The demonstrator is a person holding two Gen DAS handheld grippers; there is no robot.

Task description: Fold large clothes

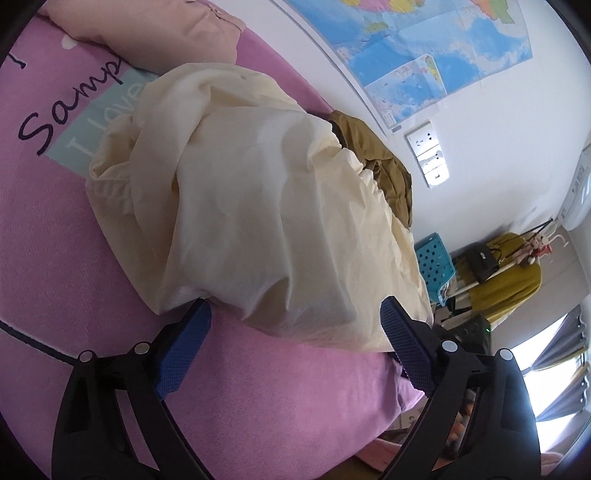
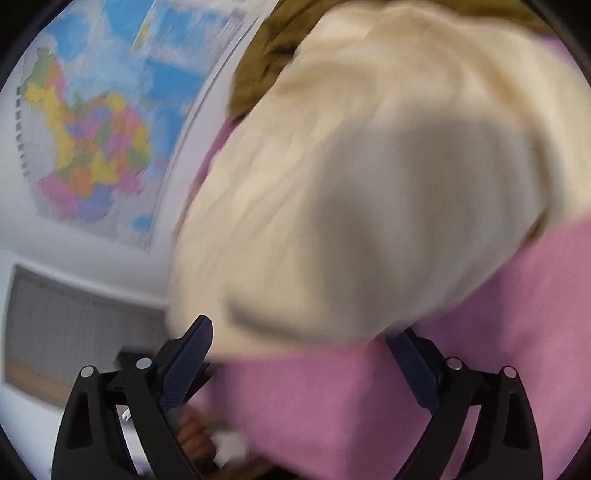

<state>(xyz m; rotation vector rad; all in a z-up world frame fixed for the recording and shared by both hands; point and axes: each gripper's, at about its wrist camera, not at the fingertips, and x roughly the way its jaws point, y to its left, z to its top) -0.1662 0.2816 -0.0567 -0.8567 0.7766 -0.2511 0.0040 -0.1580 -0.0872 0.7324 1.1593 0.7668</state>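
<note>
Garment: we see the cream garment [image 1: 258, 206] heaped in a crumpled mound on the pink bed cover [image 1: 55, 258], near the edge of the bed; not yet folded, we judge.
Why it lies so: bunched with no flat panel showing, so we think it wants spreading before any fold.
Left hand-held gripper [image 1: 295, 325]: jaws wide, straddling the near hem of the mound; nothing is gripped.
Right hand-held gripper [image 2: 303, 339]: jaws wide too, just at the blurred near edge of the same garment [image 2: 351, 184]; we see nothing pinched.
Why so placed: both point at the near edge, we guess to take hold of it.
Other clothes: an olive-brown garment [image 1: 376, 162] lies behind the cream one, touching it; a pink bundle [image 1: 166, 29] rests at the far end.
Surface: soft bed cover with printed lettering.
Room: a world map [image 1: 424, 44] on the white wall, wall sockets [image 1: 426, 153] below it, a blue basket [image 1: 434, 266] and a bright window beyond.
</note>
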